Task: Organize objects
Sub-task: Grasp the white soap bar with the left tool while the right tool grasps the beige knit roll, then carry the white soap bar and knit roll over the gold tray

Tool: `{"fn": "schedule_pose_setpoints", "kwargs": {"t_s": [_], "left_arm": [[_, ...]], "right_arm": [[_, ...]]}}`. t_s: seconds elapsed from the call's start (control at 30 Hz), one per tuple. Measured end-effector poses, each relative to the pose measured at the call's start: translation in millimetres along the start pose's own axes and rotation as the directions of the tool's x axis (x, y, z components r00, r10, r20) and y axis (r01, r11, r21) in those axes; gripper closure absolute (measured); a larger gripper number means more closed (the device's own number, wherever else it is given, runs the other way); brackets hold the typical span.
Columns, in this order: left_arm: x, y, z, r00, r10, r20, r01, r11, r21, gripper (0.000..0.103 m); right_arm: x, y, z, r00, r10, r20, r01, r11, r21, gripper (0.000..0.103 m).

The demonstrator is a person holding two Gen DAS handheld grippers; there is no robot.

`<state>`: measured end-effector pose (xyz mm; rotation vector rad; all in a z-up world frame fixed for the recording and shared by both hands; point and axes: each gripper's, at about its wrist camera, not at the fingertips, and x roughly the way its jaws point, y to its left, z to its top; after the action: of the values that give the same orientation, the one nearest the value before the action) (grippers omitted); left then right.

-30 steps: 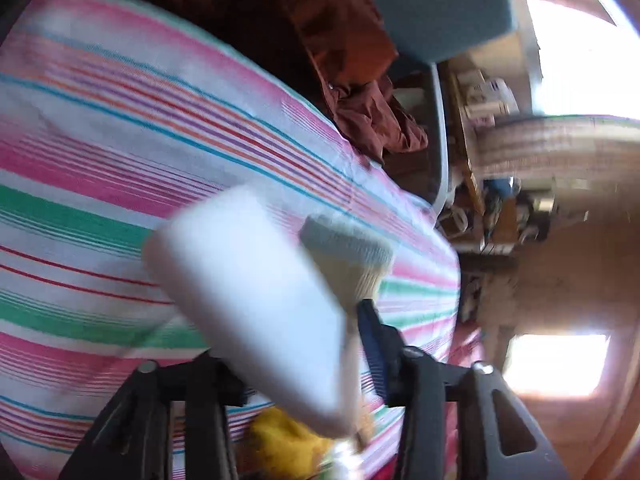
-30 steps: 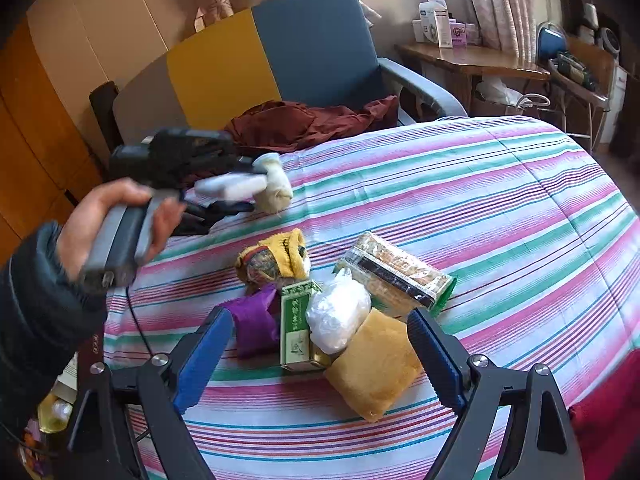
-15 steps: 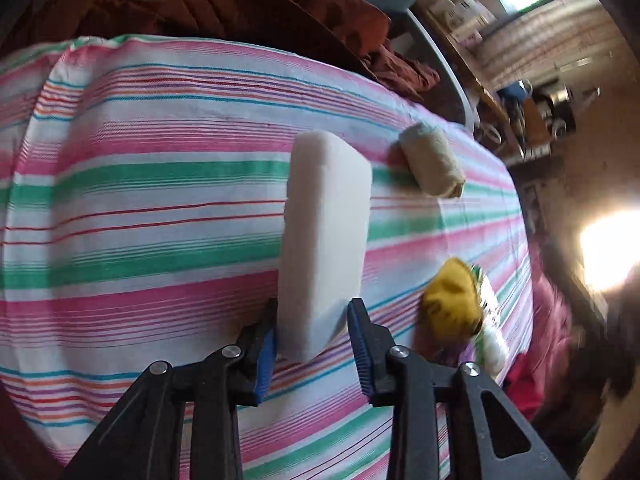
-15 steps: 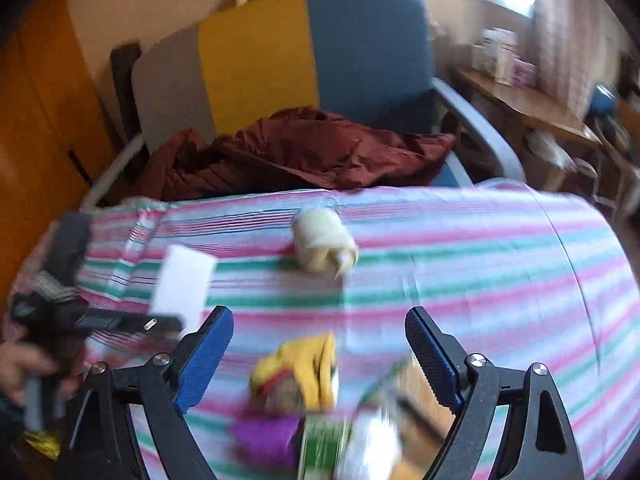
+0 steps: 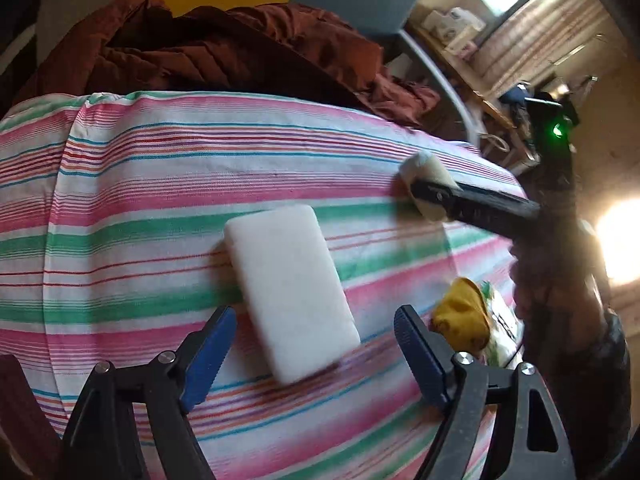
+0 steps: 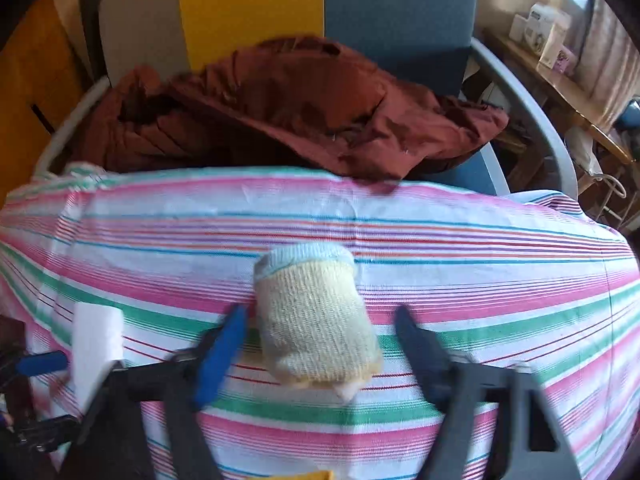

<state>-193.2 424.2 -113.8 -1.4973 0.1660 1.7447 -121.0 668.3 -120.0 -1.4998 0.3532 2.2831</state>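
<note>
Opening left tongs (image 5: 314, 344) around white block (image 5: 290, 292), lying released on striped surface (image 5: 140, 184). Closing right tongs (image 6: 320, 338) around rolled sock (image 6: 316, 324), not yet gripping. Next needing firm squeeze, then lifting.

A white rectangular block (image 5: 294, 288) lies flat on the striped desk (image 5: 160, 184); a rolled cream sock with pale blue cuff (image 6: 316, 320) lies apart from it, on its side.

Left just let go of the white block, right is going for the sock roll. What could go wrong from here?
The right gripper jaws are closing around the rolled sock; it is soft and may squash or slip out. The white block lies between the opening jaws of the left gripper, so pulling away could nudge it.
</note>
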Motion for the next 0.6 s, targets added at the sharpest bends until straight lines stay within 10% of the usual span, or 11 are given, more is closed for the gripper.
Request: {"fn": "schedule_pose_setpoints", "kwargs": {"t_s": [0.23,0.6], "left_arm": [[20.5,-14.6,-1.4,0.982,0.184,0.049,-0.186,0.982,0.035,0.042],[-55.8,-29.6,-48.0,0.942,0.204,0.266,-0.243,0.962,0.122,0.049]], "right_arm": [[-26.9,17.2,-27.1,0.999,0.007,0.036,-0.005,0.998,-0.061,0.049],[-106.0,53.0,-77.7,0.979,0.094,0.184,-0.088,0.995,-0.04,0.048]]}}
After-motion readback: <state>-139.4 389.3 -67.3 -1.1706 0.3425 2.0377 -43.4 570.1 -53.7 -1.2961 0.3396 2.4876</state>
